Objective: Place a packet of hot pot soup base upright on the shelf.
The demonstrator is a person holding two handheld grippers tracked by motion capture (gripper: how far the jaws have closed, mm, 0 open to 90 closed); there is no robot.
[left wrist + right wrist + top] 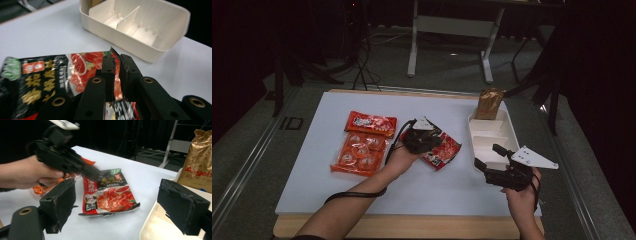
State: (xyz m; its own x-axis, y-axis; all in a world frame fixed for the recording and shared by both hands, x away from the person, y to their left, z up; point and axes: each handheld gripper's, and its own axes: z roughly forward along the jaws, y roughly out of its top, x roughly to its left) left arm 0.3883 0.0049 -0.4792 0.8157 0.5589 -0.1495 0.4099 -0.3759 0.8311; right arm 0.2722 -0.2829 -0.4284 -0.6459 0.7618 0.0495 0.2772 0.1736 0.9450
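Gripping: the left tool (117, 82) has its two black jaws pressed together on the edge of the red-and-black sauce packet (45, 82), a strip of the foil pinched upright between them.
Left hand: the person's left hand (399, 159) reaches in from the near edge of the desk (312, 165), over the middle of its white top, with the tool's cable looping back along the forearm.
Packet, place: it lies flat on the desk, between the orange snack packs and the cream tray, just beside the tray; in the right tool view one corner curls up a little off the surface.
Right tool (117, 205): jaws spread wide with nothing between them; it hangs over the near end of the tray, apart from the packet.
Right hand (522, 197): low at the near right of the desk, with the grey three-cornered plate on top of its tool.
Orange snack packs (360, 152): a flat pack of round pieces with a smaller red pack (371, 124) just behind it, left of the packet.
Divided tray (160, 32): cream plastic, thin partitions, at the right of the desk.
Gold bag (200, 162): stands upright at the tray's far end.
Beyond: dark floor and white frame legs (452, 45).
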